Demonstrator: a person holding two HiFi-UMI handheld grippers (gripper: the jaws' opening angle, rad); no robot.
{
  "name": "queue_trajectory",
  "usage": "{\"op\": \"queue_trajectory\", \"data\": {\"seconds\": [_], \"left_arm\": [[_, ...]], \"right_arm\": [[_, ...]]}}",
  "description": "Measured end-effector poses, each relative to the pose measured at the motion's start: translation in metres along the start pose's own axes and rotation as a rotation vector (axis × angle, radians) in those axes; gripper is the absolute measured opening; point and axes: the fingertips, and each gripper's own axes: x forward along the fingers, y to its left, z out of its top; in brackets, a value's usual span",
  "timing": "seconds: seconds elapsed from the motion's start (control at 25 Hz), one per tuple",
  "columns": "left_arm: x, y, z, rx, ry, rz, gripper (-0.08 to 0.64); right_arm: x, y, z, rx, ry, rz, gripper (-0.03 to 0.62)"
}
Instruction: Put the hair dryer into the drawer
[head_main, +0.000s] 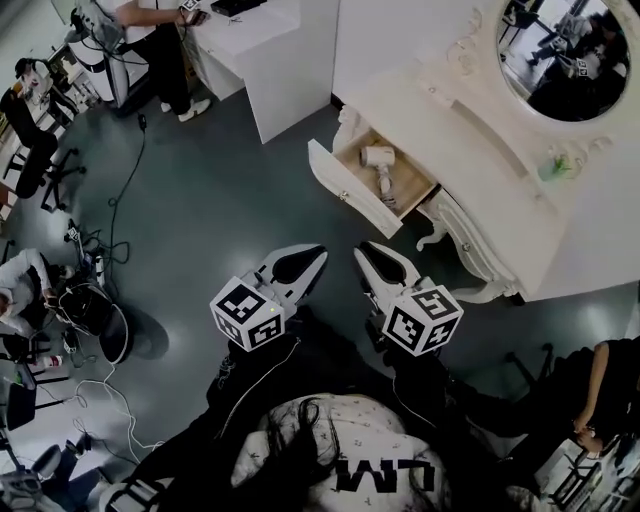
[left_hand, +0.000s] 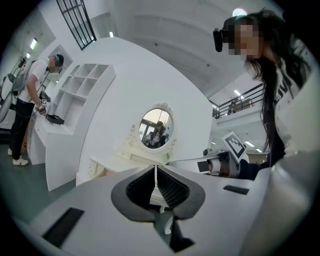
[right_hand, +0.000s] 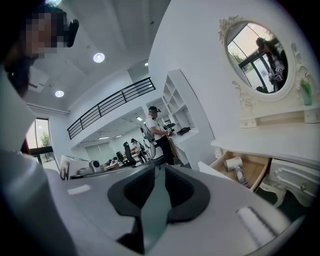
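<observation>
A white hair dryer lies inside the open drawer of the white dressing table; the right gripper view also catches the hair dryer in the wooden drawer bottom. Both grippers hang over the dark floor in front of the drawer, a short way back from it. My left gripper has its tips together with nothing between them. My right gripper points toward the drawer's left side, its tips nearly meeting and empty.
An oval mirror and a small green bottle sit on the table top. A person stands at a white desk at the back left. Cables trail over the floor, and seated people and chairs fill the left edge.
</observation>
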Motion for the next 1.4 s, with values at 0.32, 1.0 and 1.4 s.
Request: {"op": "queue_trajectory", "data": {"seconds": [0.32,1.0,1.4], "left_arm": [[0.004,-0.069,-0.025,0.01,-0.003,0.006,-0.006],[-0.002,-0.111,-0.033,0.086,0.017,0.047,-0.006],[0.008,-0.12,-0.036,0.097,0.039,0.036,-0.006]], "right_arm": [[-0.064,0.003,-0.022,-0.015,0.006,0.015,0.061],[-0.098,0.014,-0.034,-0.025,-0.005,0.085,0.04],[-0.107,0.009,-0.036,-0.036,0.004,0.082,0.04]]}}
